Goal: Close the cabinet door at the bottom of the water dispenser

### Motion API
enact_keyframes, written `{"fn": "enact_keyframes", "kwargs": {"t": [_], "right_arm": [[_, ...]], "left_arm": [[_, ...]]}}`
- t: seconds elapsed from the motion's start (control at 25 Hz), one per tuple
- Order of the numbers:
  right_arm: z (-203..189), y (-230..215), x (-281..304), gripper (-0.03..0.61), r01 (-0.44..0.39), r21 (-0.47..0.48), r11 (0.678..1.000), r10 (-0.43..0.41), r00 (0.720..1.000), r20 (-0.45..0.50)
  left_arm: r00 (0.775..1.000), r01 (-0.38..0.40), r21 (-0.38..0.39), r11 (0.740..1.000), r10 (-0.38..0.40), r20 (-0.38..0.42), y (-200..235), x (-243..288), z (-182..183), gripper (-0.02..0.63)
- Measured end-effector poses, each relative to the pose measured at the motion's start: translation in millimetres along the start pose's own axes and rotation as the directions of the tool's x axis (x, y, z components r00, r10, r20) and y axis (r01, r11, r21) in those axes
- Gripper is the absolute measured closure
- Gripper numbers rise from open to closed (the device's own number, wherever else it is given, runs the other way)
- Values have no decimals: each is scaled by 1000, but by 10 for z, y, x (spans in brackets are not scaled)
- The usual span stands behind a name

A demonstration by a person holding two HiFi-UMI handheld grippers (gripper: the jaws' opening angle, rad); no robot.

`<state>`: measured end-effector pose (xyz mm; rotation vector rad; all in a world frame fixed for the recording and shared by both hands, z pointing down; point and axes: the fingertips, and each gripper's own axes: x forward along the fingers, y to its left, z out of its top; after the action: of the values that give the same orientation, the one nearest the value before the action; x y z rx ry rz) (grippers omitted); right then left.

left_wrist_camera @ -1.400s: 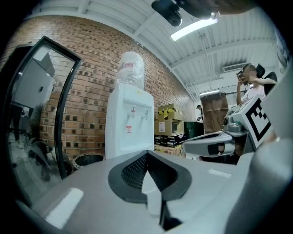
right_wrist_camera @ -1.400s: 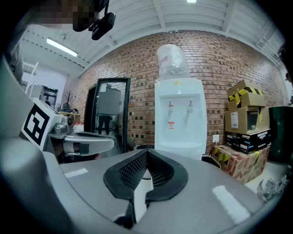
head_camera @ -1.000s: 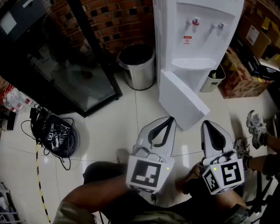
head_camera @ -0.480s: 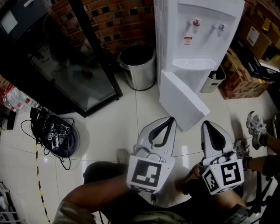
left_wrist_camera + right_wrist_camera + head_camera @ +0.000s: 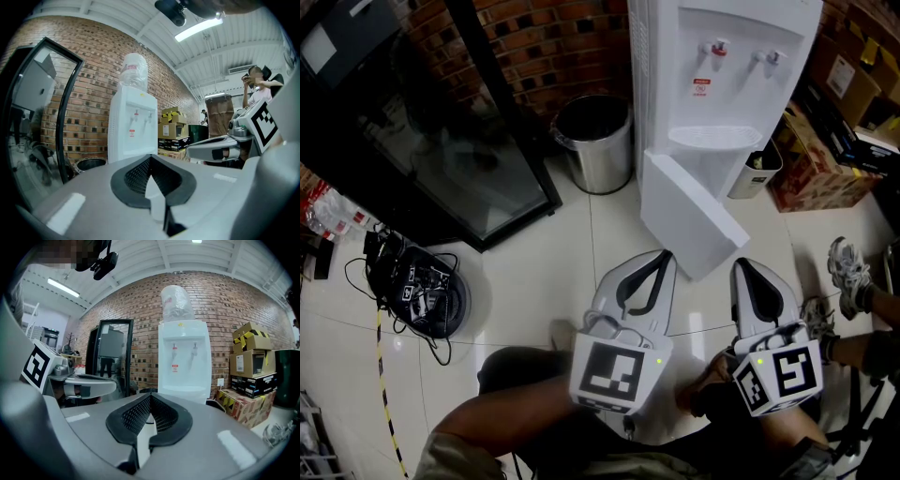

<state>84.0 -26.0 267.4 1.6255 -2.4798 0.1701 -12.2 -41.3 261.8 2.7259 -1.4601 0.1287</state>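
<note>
**A:** Start at the left. What's there?

**B:** One tall black glass-fronted cabinet (image 5: 441,141), and below it one coil of black cables (image 5: 422,295) on the pale tiled floor (image 5: 544,253). Next comes one round steel waste bin (image 5: 595,141), just beside the one white plastic water dispenser (image 5: 722,84).

**A:** How many taps?

**B:** Two taps, one with a red top (image 5: 717,47) and one paler (image 5: 772,57). The gripper views show one clear water bottle (image 5: 175,301) on top.

**A:** And the door?

**B:** One flat white cabinet door (image 5: 689,220) at the dispenser's foot. It stands swung well open, angled out over the floor toward the person.

**A:** The claws?

**B:** Two. The grey left gripper (image 5: 664,255) has its jaws pressed together at the tips with nothing between them, as its own view shows (image 5: 149,159). The grey right gripper (image 5: 741,266) is the same, tips together and empty (image 5: 149,398). Both point toward the door, close to its outer edge, and neither touches it.

**A:** Further right?

**B:** One small pale bin (image 5: 757,169) beside the dispenser, then a stack of cardboard boxes (image 5: 811,169). I cannot count them surely.
</note>
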Motion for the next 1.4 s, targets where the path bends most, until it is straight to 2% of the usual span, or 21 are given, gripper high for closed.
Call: {"fn": "enact_keyframes", "kwargs": {"t": [0.6,0.84,0.92,1.4], "right_arm": [[-6,-95,162,578,12,-13,1000,-12,1000,-5],[-148,-238,392,576,13,-46,999,-16,998,-67],[-174,-266,480,531,9,-57,998,-14,997,-82],[-507,-483,943,494,38,-167,985,-70,979,-190]], "left_arm": [[1000,-4,-3,1000,4,-1,16,135,14,614],[998,3,26,1000,-2,-57,69,338,-241,614],[997,13,28,1000,-11,-75,91,407,-298,614],[993,-4,-13,1000,3,-120,316,764,-459,614]]}}
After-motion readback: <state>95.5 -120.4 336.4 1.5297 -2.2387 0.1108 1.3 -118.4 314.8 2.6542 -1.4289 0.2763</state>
